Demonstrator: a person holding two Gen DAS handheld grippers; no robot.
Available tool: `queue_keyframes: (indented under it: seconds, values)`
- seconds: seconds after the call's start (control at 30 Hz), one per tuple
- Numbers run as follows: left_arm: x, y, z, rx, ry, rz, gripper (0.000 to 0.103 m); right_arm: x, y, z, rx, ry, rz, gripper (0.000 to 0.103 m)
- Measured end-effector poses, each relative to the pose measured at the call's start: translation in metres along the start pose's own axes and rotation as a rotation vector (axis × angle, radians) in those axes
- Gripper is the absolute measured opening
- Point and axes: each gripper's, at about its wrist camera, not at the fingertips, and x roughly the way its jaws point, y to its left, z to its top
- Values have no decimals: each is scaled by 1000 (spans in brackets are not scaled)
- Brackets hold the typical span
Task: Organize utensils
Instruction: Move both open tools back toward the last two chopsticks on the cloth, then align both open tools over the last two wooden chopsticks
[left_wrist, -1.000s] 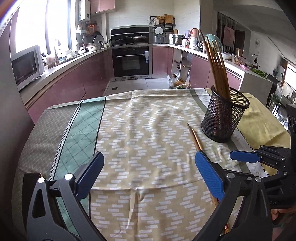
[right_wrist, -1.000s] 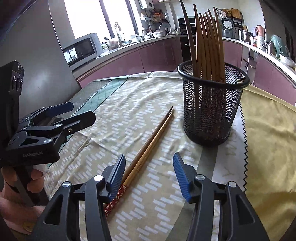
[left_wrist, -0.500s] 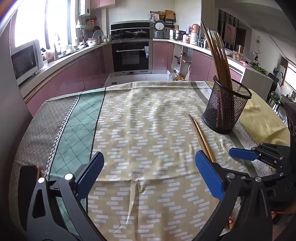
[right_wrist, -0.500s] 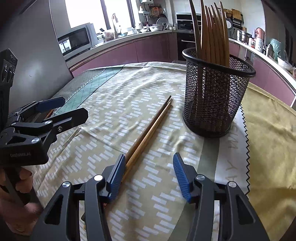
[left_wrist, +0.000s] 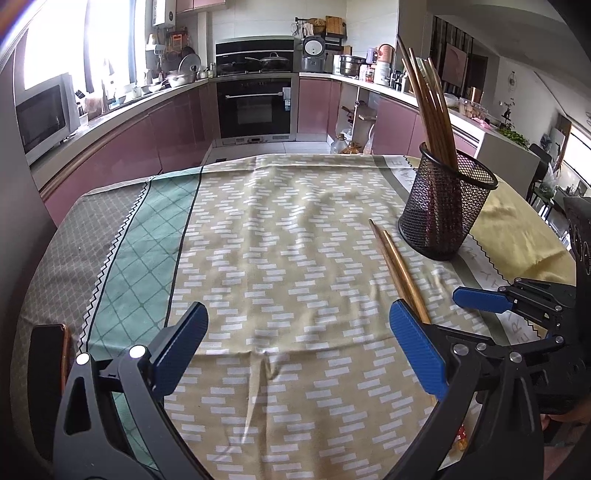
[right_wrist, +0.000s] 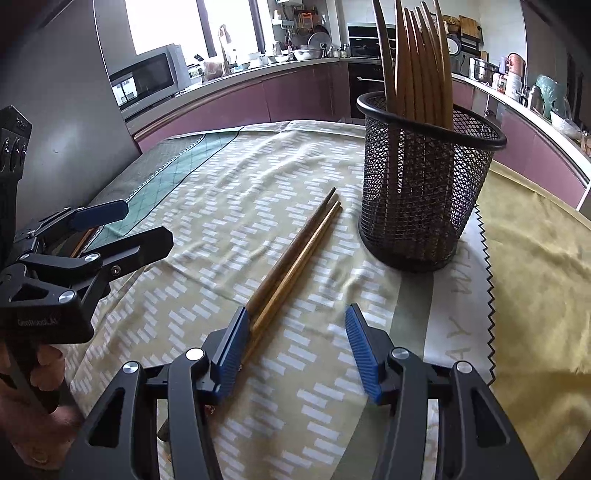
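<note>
Two brown chopsticks (right_wrist: 295, 258) lie side by side on the patterned tablecloth (right_wrist: 229, 206), tips towards a black mesh holder (right_wrist: 424, 192) that stands upright with several chopsticks in it. My right gripper (right_wrist: 297, 321) is open low over their near ends, which run along the inner face of its left finger; the far pad is clear of them. My left gripper (left_wrist: 295, 325) is open over bare cloth with nothing between its fingers. The loose chopsticks (left_wrist: 395, 266) pass behind its right finger, with the holder (left_wrist: 443, 210) beyond them.
A dark phone (left_wrist: 48, 369) lies at the table's left edge. A hand (right_wrist: 33, 424) holds the left gripper (right_wrist: 136, 225) at the near left. Yellow cloth (right_wrist: 535, 295) covers the table right of the holder. Kitchen counters and an oven stand beyond the far edge.
In the right wrist view the chopsticks' red-patterned near ends, earlier outside the left finger, now sit hidden just inside it. The left view has tilted up slightly. Both grippers stay open.
</note>
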Motion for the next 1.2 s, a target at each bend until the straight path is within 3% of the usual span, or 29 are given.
queue_keyframes:
  seconds: [0.4,1.2]
  values:
    - [11,-17,-1,45,37,-56,86,-2,-9,-1,27,7,13,48]
    - [28,-43,-2,114,87,-93,77,-9,-23,-4,59,3,40,43]
